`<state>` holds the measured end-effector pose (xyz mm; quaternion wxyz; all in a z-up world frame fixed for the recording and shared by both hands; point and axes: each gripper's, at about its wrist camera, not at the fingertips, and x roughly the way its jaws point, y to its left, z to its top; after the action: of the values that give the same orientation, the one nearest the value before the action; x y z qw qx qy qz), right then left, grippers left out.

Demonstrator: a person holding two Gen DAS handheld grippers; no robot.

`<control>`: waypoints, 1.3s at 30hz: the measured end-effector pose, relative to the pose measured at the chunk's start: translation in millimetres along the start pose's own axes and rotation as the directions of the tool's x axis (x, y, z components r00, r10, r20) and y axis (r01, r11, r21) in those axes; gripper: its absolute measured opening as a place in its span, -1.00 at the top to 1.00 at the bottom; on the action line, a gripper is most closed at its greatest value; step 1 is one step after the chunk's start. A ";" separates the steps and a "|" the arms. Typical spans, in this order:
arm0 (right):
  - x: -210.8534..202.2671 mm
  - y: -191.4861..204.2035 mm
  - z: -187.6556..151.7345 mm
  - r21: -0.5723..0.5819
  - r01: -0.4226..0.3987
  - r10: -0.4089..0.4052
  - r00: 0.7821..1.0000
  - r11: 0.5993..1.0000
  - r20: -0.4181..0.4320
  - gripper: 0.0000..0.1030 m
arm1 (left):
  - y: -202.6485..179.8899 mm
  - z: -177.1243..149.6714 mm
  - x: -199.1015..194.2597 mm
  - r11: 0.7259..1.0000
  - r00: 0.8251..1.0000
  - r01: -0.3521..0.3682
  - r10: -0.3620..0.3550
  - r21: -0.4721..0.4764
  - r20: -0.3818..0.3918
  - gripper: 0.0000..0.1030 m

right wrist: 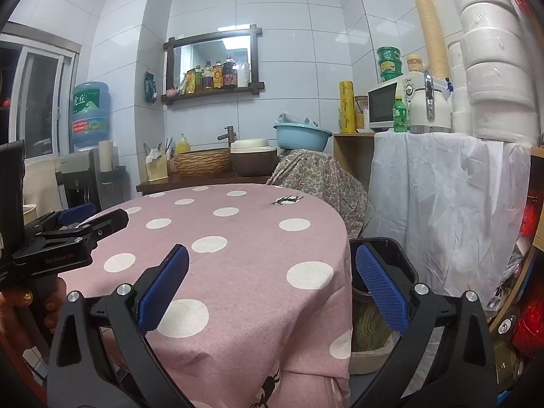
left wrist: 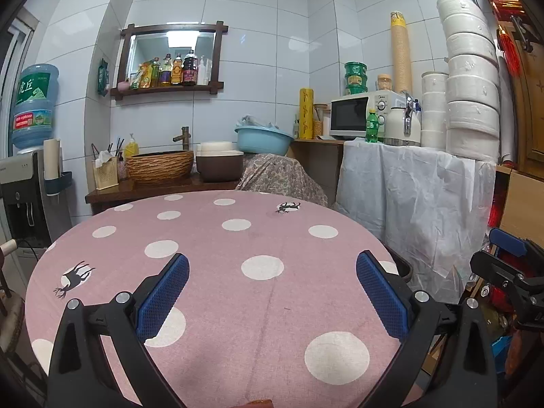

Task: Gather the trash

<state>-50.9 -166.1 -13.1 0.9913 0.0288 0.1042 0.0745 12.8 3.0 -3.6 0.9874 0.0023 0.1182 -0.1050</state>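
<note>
A round table (left wrist: 217, 248) under a pink cloth with white dots fills both views (right wrist: 238, 238); I see no loose trash on its top. My left gripper (left wrist: 272, 292) is open and empty above the near part of the table. My right gripper (right wrist: 272, 289) is open and empty at the table's right edge, its right finger over a dark bin (right wrist: 401, 265) on the floor beside the table. The bin holds crumpled greenish material (right wrist: 369, 326). The left gripper shows at the left of the right wrist view (right wrist: 68, 234), the right gripper at the right of the left wrist view (left wrist: 510, 265).
Behind the table stand a wooden counter (left wrist: 159, 187) with a wicker basin (left wrist: 159, 166) and a blue basin (left wrist: 263, 139). A white-draped stand (left wrist: 414, 197) at the right carries a microwave (left wrist: 357, 114), a green bottle (left wrist: 372, 125) and stacked white rolls (left wrist: 471, 81). A water dispenser (left wrist: 20, 183) is at the left.
</note>
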 end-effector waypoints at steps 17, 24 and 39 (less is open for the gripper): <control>-1.4 -4.7 1.6 0.013 -0.006 0.006 1.000 1.000 0.001 -0.89 | -0.9 -1.6 0.7 1.000 1.000 -0.002 0.002 0.013 -0.006 -0.90; -1.9 -5.3 1.3 0.008 -0.007 0.007 1.000 1.000 -0.001 -0.89 | -1.5 -2.3 0.8 1.000 1.000 0.002 -0.002 0.005 -0.014 -0.90; -1.8 -5.3 0.8 0.011 -0.013 0.013 1.000 1.000 -0.003 -0.89 | -5.8 -1.5 0.0 1.000 1.000 0.018 -0.017 0.019 -0.020 -0.90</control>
<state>-51.7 -171.6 -12.4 0.9905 0.0350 0.1060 0.0804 11.2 -2.7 -4.9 0.9852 0.0118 0.1271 -0.1146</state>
